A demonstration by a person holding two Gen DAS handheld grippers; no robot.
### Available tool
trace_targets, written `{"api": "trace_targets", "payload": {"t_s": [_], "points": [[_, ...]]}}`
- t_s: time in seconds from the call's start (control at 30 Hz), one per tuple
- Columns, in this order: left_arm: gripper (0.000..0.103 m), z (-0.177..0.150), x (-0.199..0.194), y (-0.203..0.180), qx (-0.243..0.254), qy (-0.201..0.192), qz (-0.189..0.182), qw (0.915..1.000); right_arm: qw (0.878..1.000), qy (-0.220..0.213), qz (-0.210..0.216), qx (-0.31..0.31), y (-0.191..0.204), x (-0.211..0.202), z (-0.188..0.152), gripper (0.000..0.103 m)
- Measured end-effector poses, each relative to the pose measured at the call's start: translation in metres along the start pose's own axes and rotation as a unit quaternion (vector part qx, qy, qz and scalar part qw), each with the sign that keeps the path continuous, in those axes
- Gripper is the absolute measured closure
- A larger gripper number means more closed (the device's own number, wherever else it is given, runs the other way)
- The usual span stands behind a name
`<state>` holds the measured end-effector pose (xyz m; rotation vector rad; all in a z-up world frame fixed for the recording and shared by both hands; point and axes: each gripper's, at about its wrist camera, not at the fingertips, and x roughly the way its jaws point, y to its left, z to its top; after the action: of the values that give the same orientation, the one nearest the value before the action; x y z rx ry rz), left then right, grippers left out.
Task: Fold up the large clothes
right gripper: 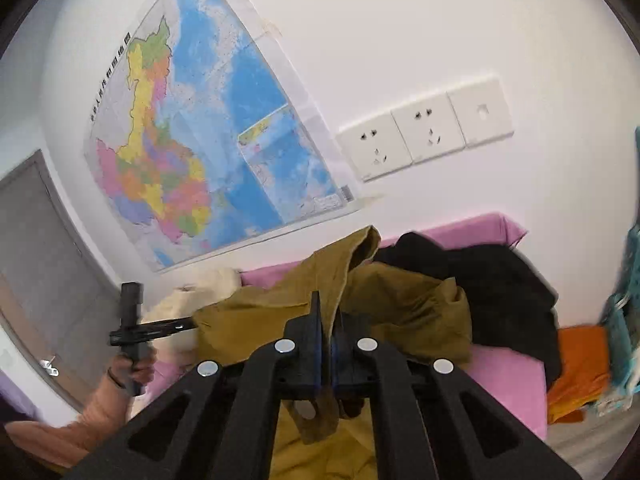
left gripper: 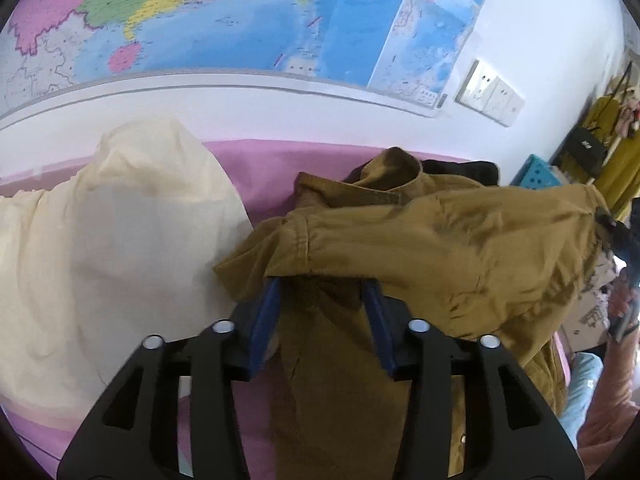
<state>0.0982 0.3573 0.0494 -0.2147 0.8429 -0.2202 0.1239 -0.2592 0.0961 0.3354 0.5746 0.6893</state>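
Observation:
A large mustard-brown jacket hangs lifted over a pink-covered bed. My left gripper has its blue fingers spread, with jacket cloth draped over the tips and hanging between them. My right gripper is shut on a fold of the brown jacket, holding it up. In the right wrist view the left gripper reaches into the jacket's left edge. The right gripper's dark body shows at the jacket's right end in the left wrist view.
A cream quilt lies at the left of the bed. A black garment and an orange one lie at the right. A wall map and sockets are behind. A teal crate stands beyond the bed.

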Motion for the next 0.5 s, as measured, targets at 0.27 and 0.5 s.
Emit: {"api": "trace_targets", "payload": {"t_s": [0.27, 0.5], "points": [[0.06, -0.004, 0.032, -0.016, 0.072, 0.034, 0.09, 0.9927, 0.998, 0.047, -0.029, 0.017, -0.017, 0.029, -0.022, 0.1], [0.056, -0.028, 0.025, -0.013, 0.086, 0.071, 0.039, 0.993, 0.994, 0.088, -0.055, 0.038, -0.041, 0.057, -0.036, 0.099]]}}
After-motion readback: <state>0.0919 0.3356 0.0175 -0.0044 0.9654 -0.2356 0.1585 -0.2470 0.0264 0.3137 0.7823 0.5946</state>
